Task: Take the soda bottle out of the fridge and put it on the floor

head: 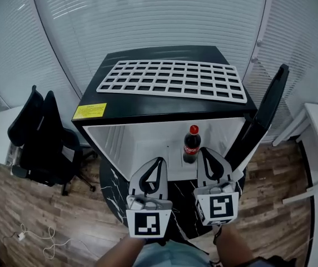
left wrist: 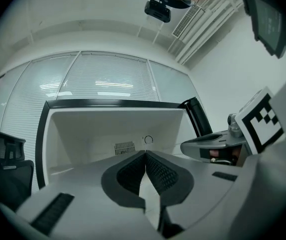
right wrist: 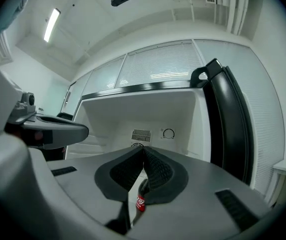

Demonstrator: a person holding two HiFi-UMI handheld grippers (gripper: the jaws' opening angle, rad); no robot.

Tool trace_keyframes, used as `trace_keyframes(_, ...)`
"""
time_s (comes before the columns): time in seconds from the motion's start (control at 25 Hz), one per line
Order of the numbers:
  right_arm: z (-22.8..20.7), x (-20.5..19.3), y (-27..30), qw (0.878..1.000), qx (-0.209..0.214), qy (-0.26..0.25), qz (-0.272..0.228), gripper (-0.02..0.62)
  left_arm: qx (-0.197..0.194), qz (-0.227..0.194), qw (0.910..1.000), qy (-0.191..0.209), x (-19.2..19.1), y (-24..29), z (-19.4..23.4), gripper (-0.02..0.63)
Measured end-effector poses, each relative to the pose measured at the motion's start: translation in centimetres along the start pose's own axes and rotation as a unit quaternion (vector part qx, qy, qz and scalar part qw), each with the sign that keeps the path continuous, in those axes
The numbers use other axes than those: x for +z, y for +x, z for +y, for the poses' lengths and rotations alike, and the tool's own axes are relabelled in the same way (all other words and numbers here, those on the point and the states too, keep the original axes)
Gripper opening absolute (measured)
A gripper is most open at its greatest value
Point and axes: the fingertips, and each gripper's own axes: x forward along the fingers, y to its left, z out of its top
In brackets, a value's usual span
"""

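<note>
The red-capped dark plastic soda bottle (head: 191, 144) stands upright in the open black fridge (head: 148, 111), just beyond the right gripper (right wrist: 143, 149), whose fingers, like the left gripper's (left wrist: 145, 154), are pressed together and empty; it is probably heavy, rigid and slippery, so grip its labelled waist.

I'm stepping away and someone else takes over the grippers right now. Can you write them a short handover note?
Left gripper: shut, empty, in front of the open fridge.
Right gripper: shut, empty, close to the soda bottle, not gripping it.
Bottle: upright inside the fridge.
Done: door is open.
Left: open a gripper, grasp the bottle, lift it out, stand it on the floor.
</note>
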Motion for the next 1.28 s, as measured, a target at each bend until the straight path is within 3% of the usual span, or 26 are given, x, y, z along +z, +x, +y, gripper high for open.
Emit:
trace_keyframes(0.16, -0.3, -1.4, 0.8, 1.000, -0.004, 0.000, 0.005, 0.043, -0.010, 0.006, 0.9998, -0.014, -1.8, 0.7, -0.3, 0.017)
trace_keyframes(0.36, -0.7, -2.4, 4.7, 1.000, 0.003, -0.005, 0.018, 0.214, -0.017, 0.021, 0.9992, -0.030, -3.8, 3.6, 1.1, 0.017)
trace_keyframes(0.52, -1.2, -3.8, 8.3, 0.999, 0.008, -0.006, 0.038, 0.291, -0.019, 0.042, 0.9984, -0.033, -5.7, 5.6, 2.7, 0.017)
trace_keyframes(0.68, -1.7, -5.2, 11.8, 0.999, 0.010, -0.007, 0.053, 0.305, -0.013, 0.053, 0.9975, -0.045, -7.6, 7.3, 4.5, 0.017)
trace_keyframes(0.84, -2.6, -6.1, 14.6, 0.998, 0.005, -0.003, 0.060, 0.308, -0.019, 0.061, 0.9976, -0.027, -8.8, 8.6, 5.4, 0.017)
trace_keyframes(1.04, -3.5, -7.1, 17.5, 0.997, 0.007, -0.007, 0.074, 0.304, -0.007, 0.073, 0.9955, -0.059, -10.3, 10.1, 6.2, 0.017)
trace_keyframes(1.28, -3.4, -8.6, 20.5, 0.996, 0.019, -0.008, 0.090, 0.295, -0.008, 0.076, 0.9956, -0.054, -11.6, 11.8, 7.1, 0.017)
